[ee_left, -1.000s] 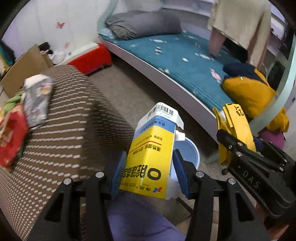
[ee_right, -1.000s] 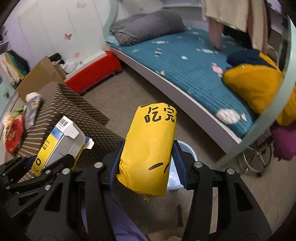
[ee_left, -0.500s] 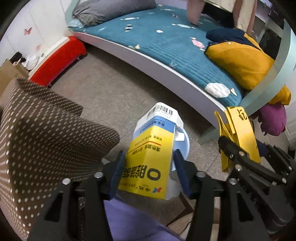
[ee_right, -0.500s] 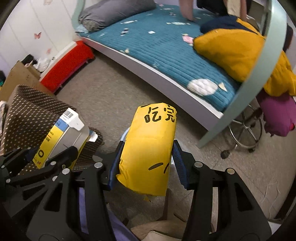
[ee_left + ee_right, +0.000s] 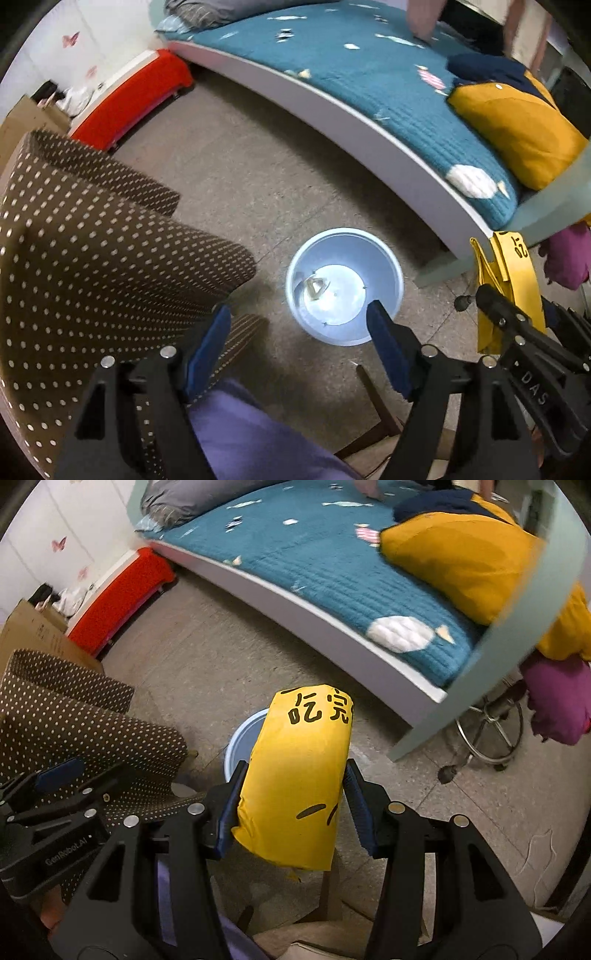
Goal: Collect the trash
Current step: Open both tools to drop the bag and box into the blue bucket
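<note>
A light blue bin stands on the floor below my left gripper, which is open and empty above it. Something small and pale lies at the bin's bottom; the carton is not clearly visible. My right gripper is shut on a yellow packet with black characters, held above the bin's rim. The packet also shows in the left wrist view, to the right of the bin.
A brown dotted cloth-covered table is at the left. A bed with a teal cover and white frame runs across the back. A red box, a yellow cushion and a chair base are around.
My left gripper opened and the yellow and blue carton left it; the bin is now in plain sight below. Both grippers tilted down towards the bin. The right still holds the yellow packet.
</note>
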Available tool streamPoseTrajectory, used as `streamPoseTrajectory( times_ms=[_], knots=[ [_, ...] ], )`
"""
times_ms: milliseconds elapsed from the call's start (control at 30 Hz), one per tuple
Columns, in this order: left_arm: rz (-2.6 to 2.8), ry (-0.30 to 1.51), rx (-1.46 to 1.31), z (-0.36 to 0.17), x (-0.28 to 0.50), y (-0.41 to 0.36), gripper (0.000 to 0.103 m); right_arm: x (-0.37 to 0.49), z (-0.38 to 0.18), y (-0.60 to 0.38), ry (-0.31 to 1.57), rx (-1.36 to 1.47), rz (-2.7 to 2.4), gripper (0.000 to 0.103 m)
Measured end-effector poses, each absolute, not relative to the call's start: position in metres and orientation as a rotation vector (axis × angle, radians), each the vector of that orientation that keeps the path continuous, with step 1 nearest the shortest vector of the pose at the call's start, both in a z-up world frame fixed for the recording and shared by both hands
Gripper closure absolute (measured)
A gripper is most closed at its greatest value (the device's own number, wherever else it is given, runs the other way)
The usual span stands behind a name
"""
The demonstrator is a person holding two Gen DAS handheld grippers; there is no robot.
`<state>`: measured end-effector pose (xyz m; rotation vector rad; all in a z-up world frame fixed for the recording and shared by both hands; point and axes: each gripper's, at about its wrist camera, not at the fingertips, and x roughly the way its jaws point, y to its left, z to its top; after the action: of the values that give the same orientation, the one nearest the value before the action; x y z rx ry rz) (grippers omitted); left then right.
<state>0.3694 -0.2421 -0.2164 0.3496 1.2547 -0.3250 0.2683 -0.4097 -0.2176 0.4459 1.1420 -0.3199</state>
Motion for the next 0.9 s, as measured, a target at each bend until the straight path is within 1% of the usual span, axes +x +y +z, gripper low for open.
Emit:
streamPoseTrajectory(
  times_ms=[200,267,300,333,400,600,733,900],
  knots=[
    [-0.263,1.249,0.313,-0.210,0.380,-0.216,0.028,0.297,-0.210,-0.392,1.129,0.394,-0.246,0.049],
    [-0.248,1.245,0.303,-0.208,0.382,-0.211,0.028,0.304,-0.206,-0.388,1.120,0.385,-0.234,0.036],
    [-0.243,1.246,0.297,-0.207,0.383,-0.208,0.028,0.307,-0.205,-0.387,1.120,0.386,-0.238,0.020],
    [-0.242,1.247,0.292,-0.206,0.383,-0.206,0.028,0.308,-0.204,-0.388,1.117,0.394,-0.251,0.018],
    [-0.240,1.252,0.285,-0.207,0.383,-0.204,0.028,0.310,-0.206,-0.388,1.120,0.395,-0.254,0.018],
    [-0.243,1.266,0.302,-0.210,0.376,-0.203,0.028,0.302,-0.232,-0.383,1.224,0.375,-0.269,0.018],
    [-0.254,1.268,0.307,-0.211,0.370,-0.205,0.028,0.291,-0.237,-0.380,1.238,0.375,-0.275,0.018],
    [-0.275,1.257,0.315,-0.207,0.359,-0.207,0.028,0.278,-0.230,-0.375,1.223,0.373,-0.282,0.018]
  ],
)
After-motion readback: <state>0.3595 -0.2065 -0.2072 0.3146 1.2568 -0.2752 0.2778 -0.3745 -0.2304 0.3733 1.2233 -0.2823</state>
